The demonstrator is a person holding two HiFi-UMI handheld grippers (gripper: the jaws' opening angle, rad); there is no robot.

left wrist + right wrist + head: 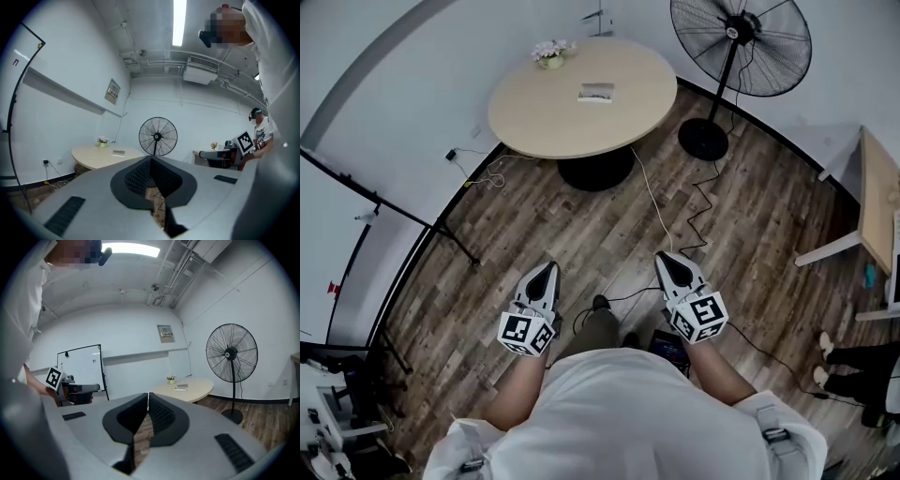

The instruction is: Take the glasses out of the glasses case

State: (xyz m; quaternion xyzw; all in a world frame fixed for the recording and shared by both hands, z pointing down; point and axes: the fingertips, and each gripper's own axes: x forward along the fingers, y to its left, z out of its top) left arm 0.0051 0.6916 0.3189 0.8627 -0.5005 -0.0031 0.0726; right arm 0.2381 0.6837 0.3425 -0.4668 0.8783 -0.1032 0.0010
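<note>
Pre-approach: left gripper (548, 269) and right gripper (665, 259) idle, fingers together, empty; small grey flat case (596, 92) (glasses case, presumably) mid round beige counter (534, 122), well apart. Next: walk over, part fingers.

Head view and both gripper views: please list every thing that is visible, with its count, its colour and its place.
round table: one, beige, far side of the room
flower pot: one, pale flowers, far edge of the round table
flat case: one, whitish, on the round table; probably the glasses case
pedestal fan: one, black, right of the round table
whiteboard: one, white with black frame, by the left wall
cables: several, white and black, on the wood floor
side table: one, beige, right edge
another person's shoes: two, pale, lower right
left gripper: grey, jaws together, empty
right gripper: grey, jaws together, empty
</note>
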